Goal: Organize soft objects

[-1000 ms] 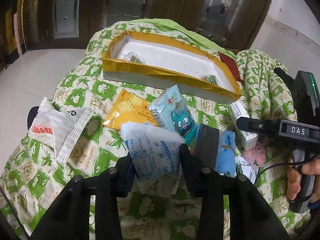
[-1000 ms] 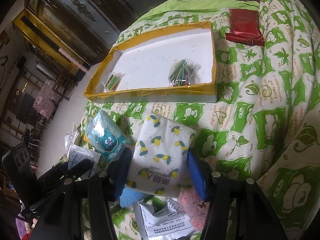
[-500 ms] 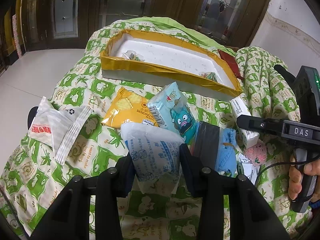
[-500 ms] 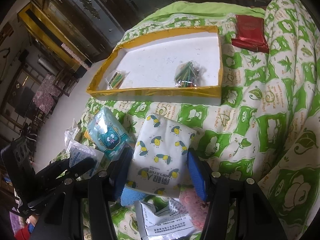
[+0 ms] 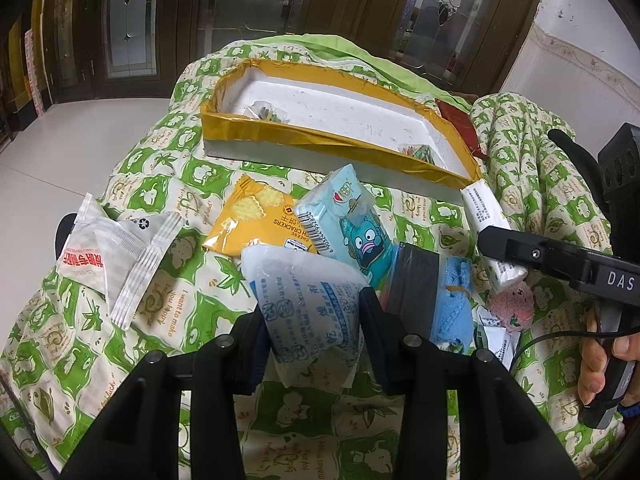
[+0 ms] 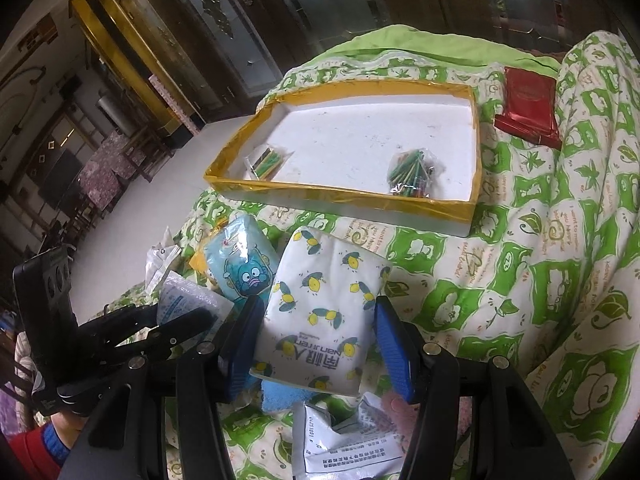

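My left gripper [image 5: 312, 316] is shut on a white pouch with blue print [image 5: 304, 296], held above the green-patterned quilt [image 5: 160, 312]. My right gripper [image 6: 318, 332] is shut on a white tissue pack with lemon print [image 6: 324, 308]; in the left wrist view that pack [image 5: 490, 232] shows edge-on. A white tray with a yellow taped rim [image 5: 316, 140] lies beyond, also in the right wrist view [image 6: 472, 200], holding two small bags of coloured sticks [image 6: 412, 172]. A blue cartoon tissue pack [image 5: 352, 228], a yellow cracker bag [image 5: 256, 220] and a blue cloth [image 5: 452, 300] lie in front of it.
A clear pouch with red print [image 5: 104, 256] lies left on the quilt. A red packet [image 6: 528, 104] lies right of the tray. A pink fluffy thing [image 5: 512, 308] and printed white sachets [image 6: 348, 436] lie near my right gripper. Dark cabinets and pale floor surround the bed.
Both grippers have risen slightly and moved toward the tray, each still holding its pack. The items on the quilt have not moved.
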The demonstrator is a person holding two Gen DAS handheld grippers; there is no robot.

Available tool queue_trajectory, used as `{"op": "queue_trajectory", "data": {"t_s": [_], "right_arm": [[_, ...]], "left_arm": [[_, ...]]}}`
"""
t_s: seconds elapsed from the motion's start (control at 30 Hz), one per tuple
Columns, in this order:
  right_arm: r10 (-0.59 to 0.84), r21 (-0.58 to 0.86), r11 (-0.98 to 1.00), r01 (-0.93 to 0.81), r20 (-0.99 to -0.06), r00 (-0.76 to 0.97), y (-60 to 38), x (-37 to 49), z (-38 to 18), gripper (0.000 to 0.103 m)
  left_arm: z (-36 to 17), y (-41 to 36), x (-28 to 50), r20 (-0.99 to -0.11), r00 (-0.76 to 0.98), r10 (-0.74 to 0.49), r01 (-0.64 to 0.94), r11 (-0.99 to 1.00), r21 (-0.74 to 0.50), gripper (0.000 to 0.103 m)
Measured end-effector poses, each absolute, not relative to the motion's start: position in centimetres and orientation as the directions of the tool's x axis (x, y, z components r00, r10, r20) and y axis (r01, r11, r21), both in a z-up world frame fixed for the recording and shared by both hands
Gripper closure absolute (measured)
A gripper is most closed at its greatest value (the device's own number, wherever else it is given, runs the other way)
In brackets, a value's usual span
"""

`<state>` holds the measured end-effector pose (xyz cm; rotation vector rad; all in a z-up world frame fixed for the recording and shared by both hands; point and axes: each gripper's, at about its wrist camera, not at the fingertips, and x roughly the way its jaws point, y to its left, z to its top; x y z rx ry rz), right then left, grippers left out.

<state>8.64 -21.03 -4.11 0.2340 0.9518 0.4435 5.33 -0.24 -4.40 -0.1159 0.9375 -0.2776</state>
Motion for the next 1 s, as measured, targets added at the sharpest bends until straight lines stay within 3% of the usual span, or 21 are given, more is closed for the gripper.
{"op": "queue_trajectory", "data": {"t_s": [1.0], "right_arm": [[0.367, 0.301, 0.93, -0.209, -0.741, 0.562, -22.1, 8.2, -3.1, 0.043]], "left_arm": [[-2.6, -1.0, 5.8, -0.77, 0.58, -0.267, 0.19, 0.963, -0.191, 0.063]]}}
